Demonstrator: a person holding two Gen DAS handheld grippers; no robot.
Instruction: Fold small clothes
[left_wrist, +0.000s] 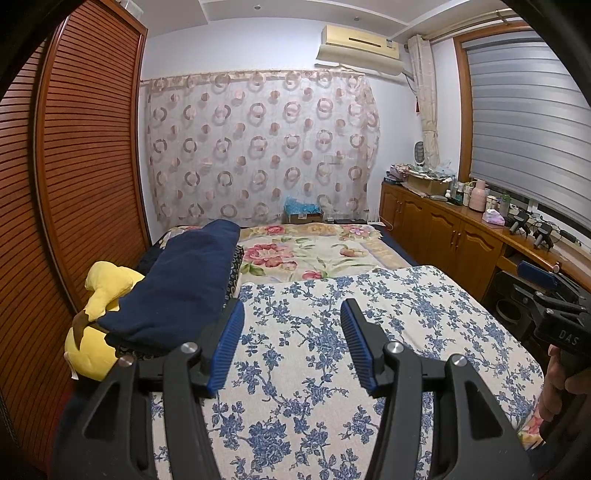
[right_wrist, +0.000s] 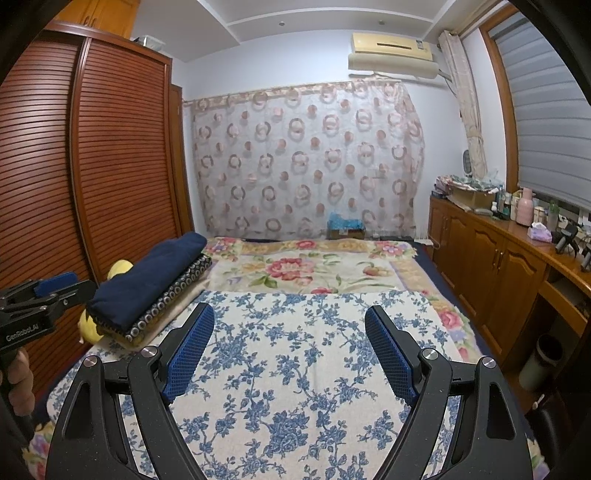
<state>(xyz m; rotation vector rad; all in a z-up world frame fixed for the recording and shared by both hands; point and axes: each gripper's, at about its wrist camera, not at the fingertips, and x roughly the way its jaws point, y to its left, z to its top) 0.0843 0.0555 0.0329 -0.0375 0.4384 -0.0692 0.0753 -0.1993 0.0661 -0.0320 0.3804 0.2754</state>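
A white cloth with blue flowers (left_wrist: 314, 369) (right_wrist: 295, 387) lies spread flat on the bed under both grippers. At its left edge sits a folded stack: a navy garment (left_wrist: 184, 288) (right_wrist: 147, 280) on top of a dark dotted one (right_wrist: 173, 299). My left gripper (left_wrist: 293, 308) hovers open over the flowered cloth, nothing between its blue pads. My right gripper (right_wrist: 290, 310) is open wider, also with nothing in it. Each shows in the other's view: the right gripper (left_wrist: 546, 295) at the right edge, the left gripper (right_wrist: 44, 291) at the left edge, both held in a hand.
A yellow plush toy (left_wrist: 103, 288) (right_wrist: 120, 267) lies behind the stack against the louvred wardrobe (left_wrist: 85, 166). A floral blanket (left_wrist: 295, 254) covers the far half of the bed. Wooden cabinets (left_wrist: 443, 232) with bottles run along the right wall under the window.
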